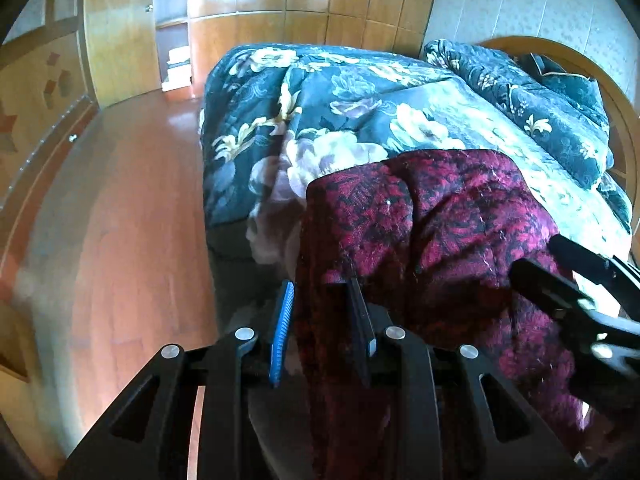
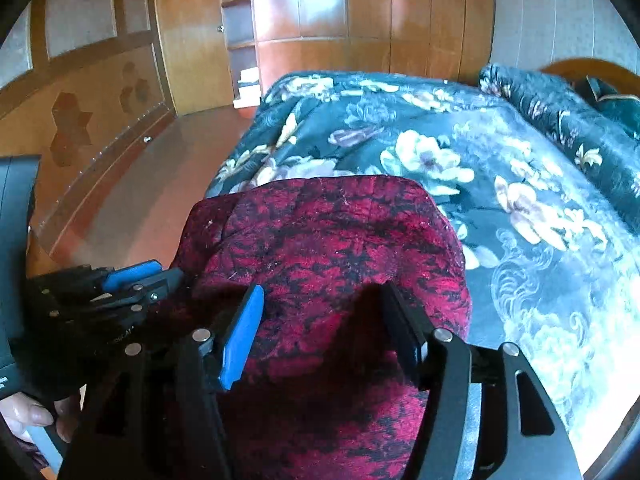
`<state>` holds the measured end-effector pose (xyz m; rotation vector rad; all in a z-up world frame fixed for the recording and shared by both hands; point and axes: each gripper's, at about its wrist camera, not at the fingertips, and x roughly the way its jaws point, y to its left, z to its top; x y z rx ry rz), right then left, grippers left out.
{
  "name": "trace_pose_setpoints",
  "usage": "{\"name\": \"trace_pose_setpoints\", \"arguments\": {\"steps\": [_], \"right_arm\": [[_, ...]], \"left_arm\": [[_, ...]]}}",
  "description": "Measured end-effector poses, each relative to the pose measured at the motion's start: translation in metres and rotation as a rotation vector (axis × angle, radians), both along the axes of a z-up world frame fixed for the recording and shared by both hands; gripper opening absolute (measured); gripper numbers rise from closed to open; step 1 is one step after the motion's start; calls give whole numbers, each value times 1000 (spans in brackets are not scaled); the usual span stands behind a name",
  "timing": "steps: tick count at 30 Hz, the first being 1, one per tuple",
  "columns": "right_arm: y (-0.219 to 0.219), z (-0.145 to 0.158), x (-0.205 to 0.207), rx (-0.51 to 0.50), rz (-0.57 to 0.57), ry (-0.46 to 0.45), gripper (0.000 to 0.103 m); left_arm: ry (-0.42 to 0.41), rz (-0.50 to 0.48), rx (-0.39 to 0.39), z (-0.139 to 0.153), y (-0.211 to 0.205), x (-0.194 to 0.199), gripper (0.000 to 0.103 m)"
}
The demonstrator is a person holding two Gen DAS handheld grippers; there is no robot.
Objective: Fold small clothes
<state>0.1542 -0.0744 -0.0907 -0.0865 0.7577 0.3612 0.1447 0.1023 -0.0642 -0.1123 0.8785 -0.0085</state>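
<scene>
- Left gripper [image 1: 322, 312]: jaws narrowly set, pinching a fold of the garment [image 1: 420, 220] at its near left edge; the cloth passes between the blue pad and the black pad.
- Right gripper [image 2: 324, 332]: jaws spread wide over the near part of the garment [image 2: 328, 248]; cloth lies between the two fingers, but the pads stand clear of it on both sides.
- A hand [image 2: 28, 416] shows at the lower left of the right wrist view, below the left gripper body.
- Garment: dark red fabric with a black pattern, lying on the near part of the bed [image 1: 360, 112], its far edge rounded, its near part draped toward both grippers.
- Bed: covered by a dark green floral quilt [image 2: 500, 184], bunched up at the far right.
- Floor [image 1: 132, 208]: reddish wood, left of the bed.
- Wardrobe [image 2: 340, 20]: glossy wooden panels along the far wall.
</scene>
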Motion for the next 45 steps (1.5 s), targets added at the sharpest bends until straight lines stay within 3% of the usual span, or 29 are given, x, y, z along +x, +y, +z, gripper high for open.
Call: {"name": "trace_pose_setpoints", "arguments": {"steps": [4, 8, 13, 20, 29, 32, 36, 42, 45], "right_arm": [[-13, 7, -10, 86, 2, 21, 79], [-34, 6, -20, 153, -23, 56, 93], [-63, -9, -25, 243, -60, 140, 100], [-91, -32, -21, 412, -64, 255, 101], [-100, -59, -2, 566, 15, 378, 101], [-103, -65, 3, 603, 49, 407, 101], [-107, -76, 14, 662, 104, 463, 101], [-106, -92, 27, 764, 172, 533, 101], [-101, -94, 29, 786, 179, 516, 101]], "left_arm": [[-10, 6, -3, 3, 1, -5, 26], [-19, 20, 14, 4, 2, -10, 40], [-25, 18, 23, 4, 4, -14, 46], [-34, -14, 58, 2, 0, -15, 46], [-34, -43, 36, -3, 3, -14, 47], [-38, -48, 26, -6, 8, -13, 54], [-19, -48, -48, -14, 22, -9, 63], [10, -68, -135, -29, 34, 0, 65], [30, -66, -203, -38, 44, 3, 65]]}}
